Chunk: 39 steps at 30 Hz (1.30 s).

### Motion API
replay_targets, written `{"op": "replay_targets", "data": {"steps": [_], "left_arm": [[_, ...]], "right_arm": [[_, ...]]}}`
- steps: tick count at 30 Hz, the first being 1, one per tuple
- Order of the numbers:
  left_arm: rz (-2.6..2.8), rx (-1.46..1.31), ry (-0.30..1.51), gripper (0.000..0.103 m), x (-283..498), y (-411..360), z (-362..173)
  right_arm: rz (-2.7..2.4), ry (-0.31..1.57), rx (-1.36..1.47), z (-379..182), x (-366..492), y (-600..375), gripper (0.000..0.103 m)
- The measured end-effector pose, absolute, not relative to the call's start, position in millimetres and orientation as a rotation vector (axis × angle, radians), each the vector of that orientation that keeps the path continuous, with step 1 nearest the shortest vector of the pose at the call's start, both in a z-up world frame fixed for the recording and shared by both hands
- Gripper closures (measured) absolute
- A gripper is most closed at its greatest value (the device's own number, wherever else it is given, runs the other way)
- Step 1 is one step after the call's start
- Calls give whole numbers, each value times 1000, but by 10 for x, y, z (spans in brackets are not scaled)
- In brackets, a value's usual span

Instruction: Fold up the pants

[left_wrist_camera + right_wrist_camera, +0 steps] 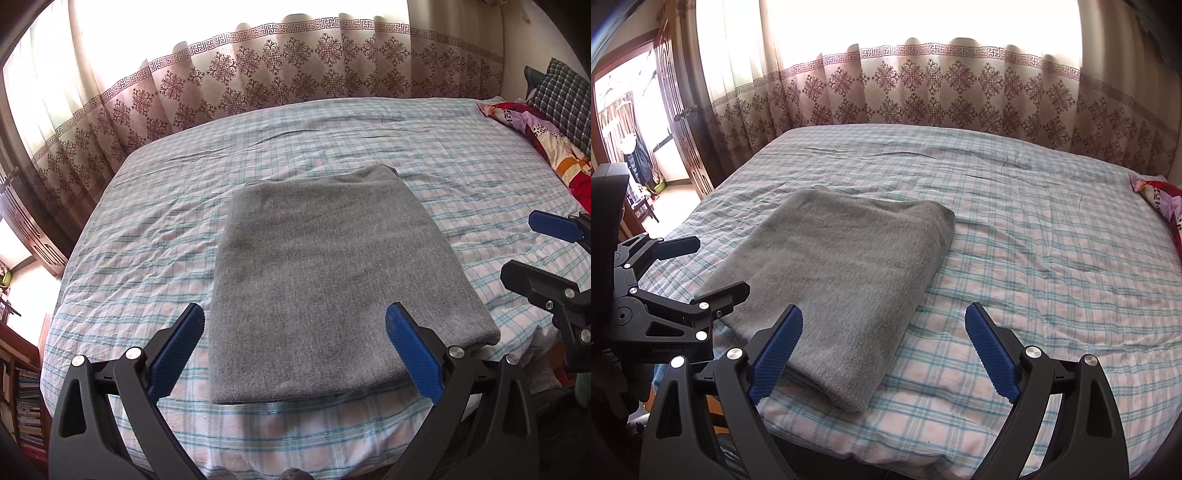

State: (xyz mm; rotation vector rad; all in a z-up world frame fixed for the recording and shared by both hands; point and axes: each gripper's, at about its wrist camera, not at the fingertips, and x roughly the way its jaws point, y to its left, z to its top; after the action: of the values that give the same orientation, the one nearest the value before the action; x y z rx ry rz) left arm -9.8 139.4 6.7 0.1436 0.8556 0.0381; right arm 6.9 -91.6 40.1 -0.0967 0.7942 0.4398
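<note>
The grey pants lie folded into a thick flat rectangle on the plaid bed sheet, close to the near edge of the bed. My left gripper hangs open over their near end, its blue pads spread about as wide as the bundle, with nothing pinched. My right gripper is open too, above the near right corner of the pants. Its left pad is over the cloth and its right pad over bare sheet. Each gripper appears in the other's view: the right gripper and the left gripper.
A patterned curtain runs along the far side of the bed. Colourful bedding and a checked pillow lie at the right end. A bookshelf stands low on the left, and a doorway opens beyond the bed's left end.
</note>
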Motion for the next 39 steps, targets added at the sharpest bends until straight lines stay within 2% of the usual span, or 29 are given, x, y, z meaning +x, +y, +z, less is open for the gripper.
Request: {"op": "replay_targets", "data": {"steps": [11,21,27,39], "left_arm": [[44,87,902,3,-29,1497,-52],[42,-61,940,3,272,2034,-183],[1,-203,1014,3,638,2436,-421],[-170,-395,1142,3,1170,2764,-841]], "right_arm": [[446,832,-80,307,106,-914,14],[425,917,-51,36,399,-930,14],[420,958,-35,-93,651,-898,14],[410,1025,24,-284,1179,-757,14]]}}
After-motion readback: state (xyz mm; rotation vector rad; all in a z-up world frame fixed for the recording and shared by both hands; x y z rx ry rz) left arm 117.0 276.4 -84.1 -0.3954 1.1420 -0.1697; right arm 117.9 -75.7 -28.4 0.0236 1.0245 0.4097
